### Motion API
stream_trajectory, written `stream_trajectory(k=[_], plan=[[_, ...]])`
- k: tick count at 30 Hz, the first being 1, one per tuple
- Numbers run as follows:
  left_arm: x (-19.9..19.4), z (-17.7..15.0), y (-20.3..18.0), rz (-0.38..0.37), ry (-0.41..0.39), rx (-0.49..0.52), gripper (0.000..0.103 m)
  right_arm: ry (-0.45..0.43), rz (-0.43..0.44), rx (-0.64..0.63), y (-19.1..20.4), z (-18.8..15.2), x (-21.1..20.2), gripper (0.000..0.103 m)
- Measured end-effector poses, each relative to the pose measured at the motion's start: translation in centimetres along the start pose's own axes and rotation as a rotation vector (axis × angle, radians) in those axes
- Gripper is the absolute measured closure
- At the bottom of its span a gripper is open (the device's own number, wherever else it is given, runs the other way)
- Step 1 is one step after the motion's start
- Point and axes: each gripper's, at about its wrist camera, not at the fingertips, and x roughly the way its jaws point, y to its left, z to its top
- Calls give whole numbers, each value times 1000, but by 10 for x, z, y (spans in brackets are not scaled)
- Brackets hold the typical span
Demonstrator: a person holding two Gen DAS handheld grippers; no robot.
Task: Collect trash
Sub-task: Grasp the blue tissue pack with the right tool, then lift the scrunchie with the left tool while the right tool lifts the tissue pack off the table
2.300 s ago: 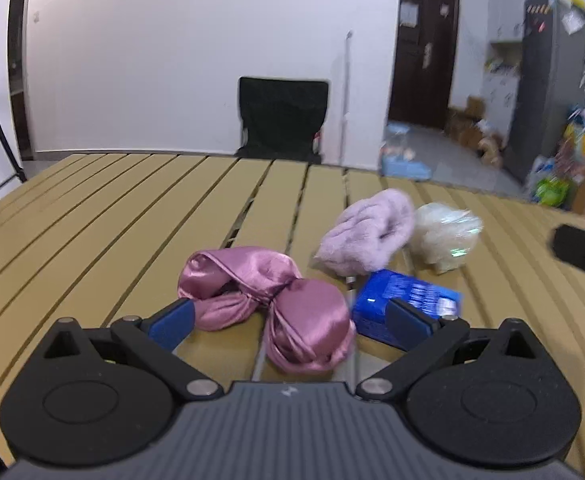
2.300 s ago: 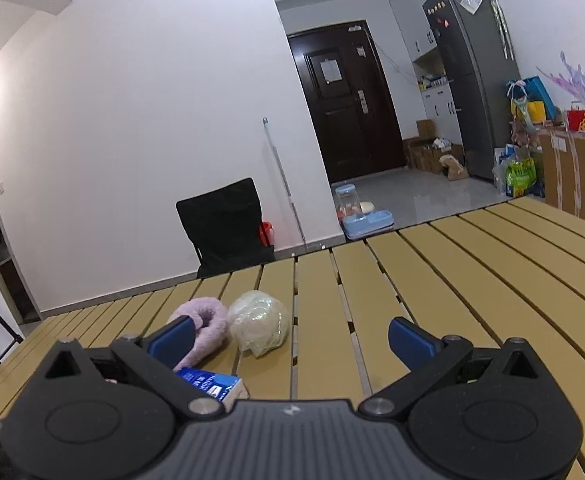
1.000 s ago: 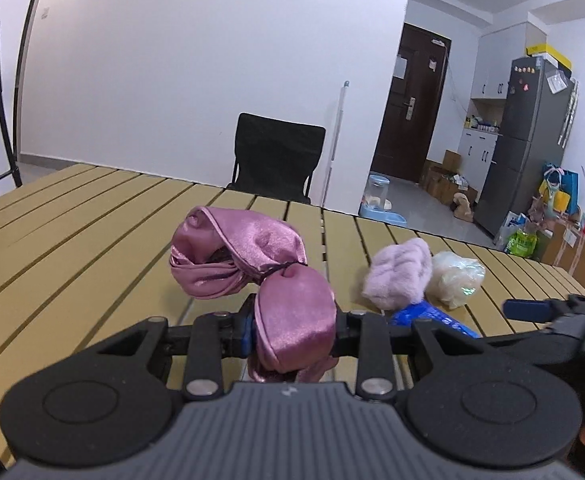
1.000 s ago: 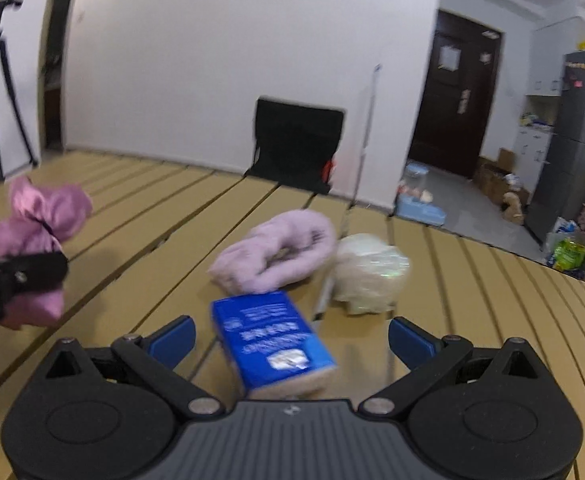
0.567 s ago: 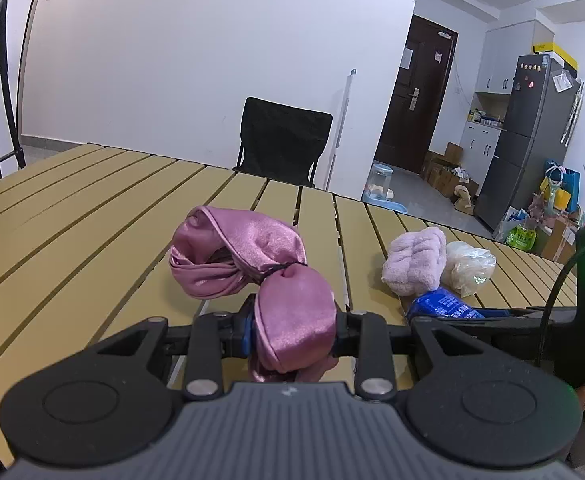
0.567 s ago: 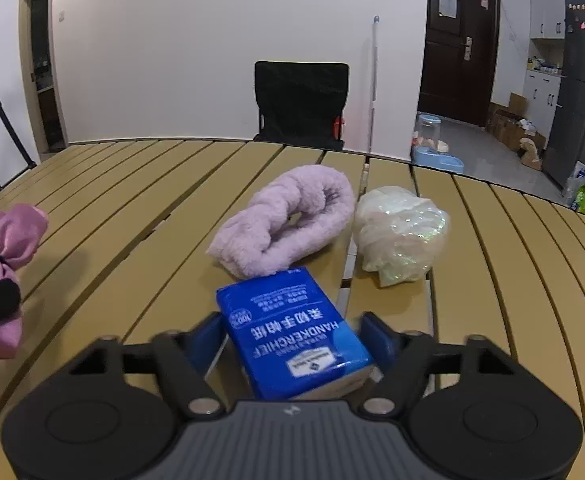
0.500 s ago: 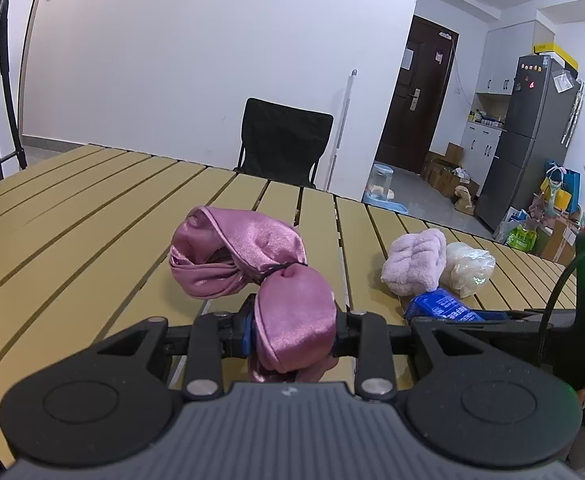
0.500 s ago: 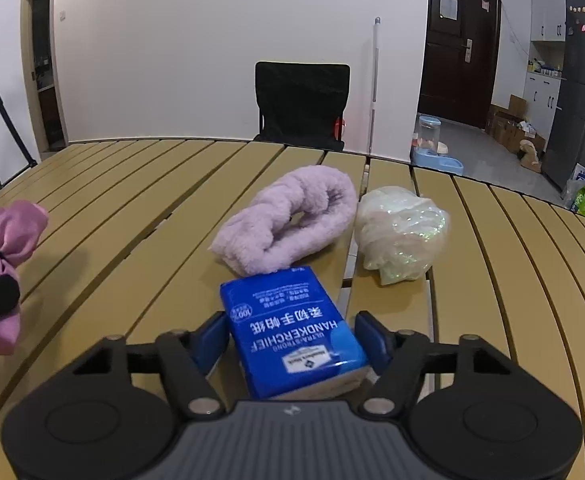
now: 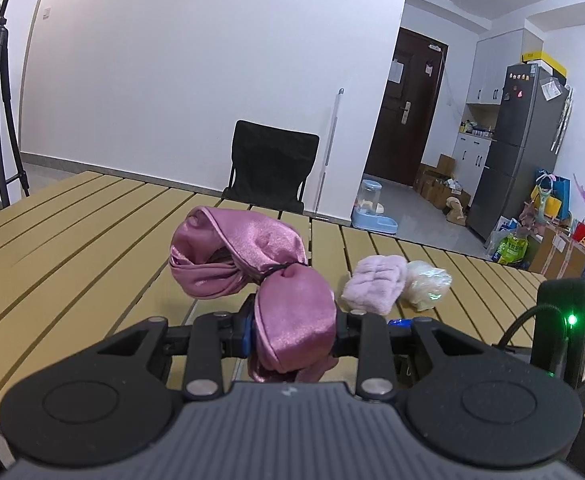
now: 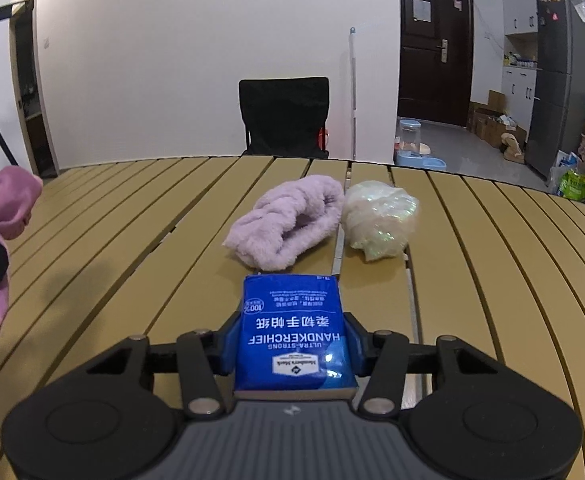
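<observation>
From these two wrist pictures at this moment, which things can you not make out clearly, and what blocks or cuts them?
- Left wrist view: the blue tissue pack is a sliver; the left gripper hides the rest.
- Left wrist view: the pink satin cloth covers both finger pads.
- Right wrist view: the pink cloth is cut by the left edge.
- Right wrist view: the pack's small print is unreadable.
- No trash bin in either view.

Blue plastic-wrapped rectangular tissue pack [image 10: 294,330], seen upside down: "ULTRA-STRONG HANDKERCHIEF" in white capitals, a line of large Chinese characters, a round "100%" mark at one corner, a white brand label and further small print, both too small to read.
</observation>
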Motion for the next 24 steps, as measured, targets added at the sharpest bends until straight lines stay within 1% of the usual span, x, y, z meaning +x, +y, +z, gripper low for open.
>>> stream_trajectory(k=[4, 10, 14, 19, 24], plan=[[-16, 1, -6, 10, -8, 12, 71, -15, 4, 18, -4, -6, -19, 53], [-44, 0, -5, 17, -35, 19, 71, -76, 18, 43, -13, -18, -62, 53], [-67, -3, -6, 20, -52, 20, 71, -96, 41, 51, -12, -24, -87, 53], [-87, -8, -1, 21, -52, 15, 71, -135, 49, 29, -5, -33, -121, 53], [-107, -23, 5, 12, -26, 2, 71, -170, 55, -17, 7, -42, -156, 53]])
